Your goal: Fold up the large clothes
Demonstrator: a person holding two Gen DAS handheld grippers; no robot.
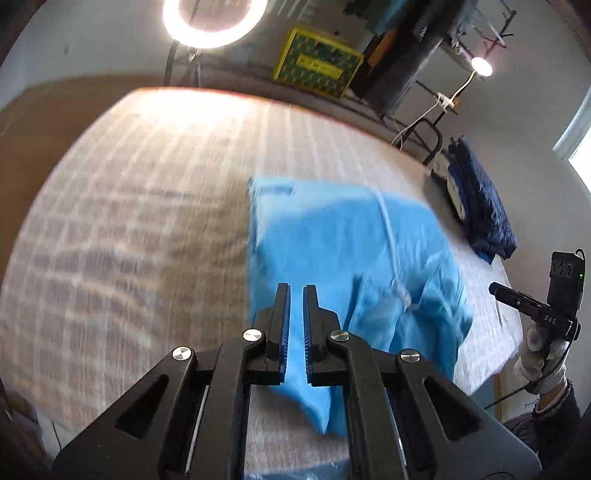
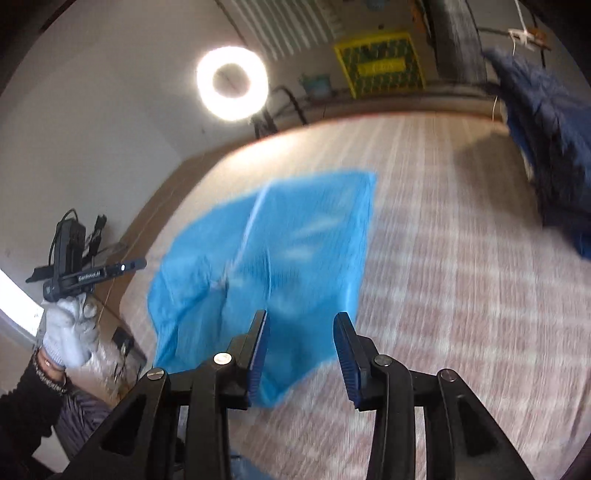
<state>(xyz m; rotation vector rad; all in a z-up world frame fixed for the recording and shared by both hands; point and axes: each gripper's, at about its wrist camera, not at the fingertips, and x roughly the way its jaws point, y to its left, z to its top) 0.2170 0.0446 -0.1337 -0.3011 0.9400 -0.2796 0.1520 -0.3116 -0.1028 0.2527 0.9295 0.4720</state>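
A bright blue garment [image 1: 351, 251] [image 2: 295, 229] with a white drawstring [image 1: 388, 229] lies partly folded on the checked bed cover [image 1: 129, 221] [image 2: 461, 277]. My left gripper [image 1: 296, 286] hovers above its near edge, jaws almost touching, and I see no cloth pinched. In the right wrist view the left gripper [image 2: 142, 263] hangs free beside the garment's left edge. My right gripper [image 2: 301, 314] stands open above the garment's near corner with nothing gripped. In the left wrist view the right gripper [image 1: 493, 287] is clear of the cloth. Both views are motion-blurred.
A dark blue garment [image 1: 480, 206] [image 2: 546, 129] lies in a heap at the bed's far right edge. A ring light [image 1: 173, 22] [image 2: 207, 81] and a yellow-green box [image 1: 317, 64] [image 2: 380, 66] stand beyond the bed. Gloved hands [image 1: 543, 354] [image 2: 70, 332] hold the grippers.
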